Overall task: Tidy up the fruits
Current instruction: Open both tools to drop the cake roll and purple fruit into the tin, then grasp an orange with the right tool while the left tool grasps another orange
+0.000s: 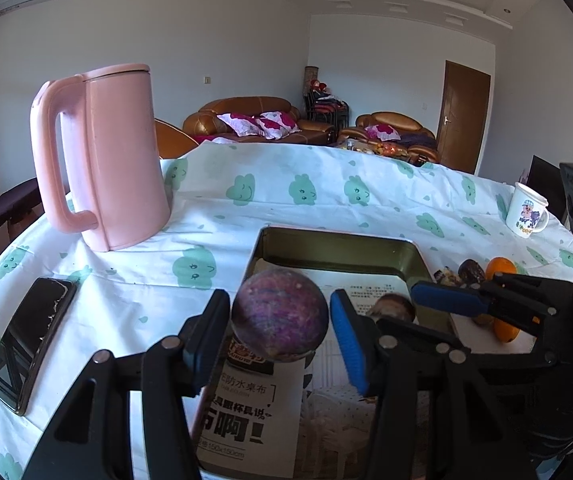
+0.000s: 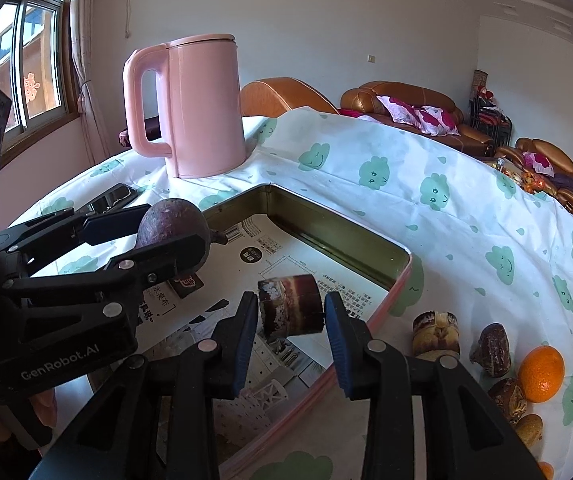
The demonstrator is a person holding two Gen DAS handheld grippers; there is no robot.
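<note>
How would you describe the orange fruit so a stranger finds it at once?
Start at the rectangular metal tray on the cloud-print white tablecloth. On the cloth off its right side lies a cluster of brown pieces. The round orange fruit sits at the cluster's right edge, the only bright, smooth one.

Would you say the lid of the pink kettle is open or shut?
Shut. In both wrist views the lid lies flat and flush across the top of the pink kettle, with no gap at its rim.
</note>
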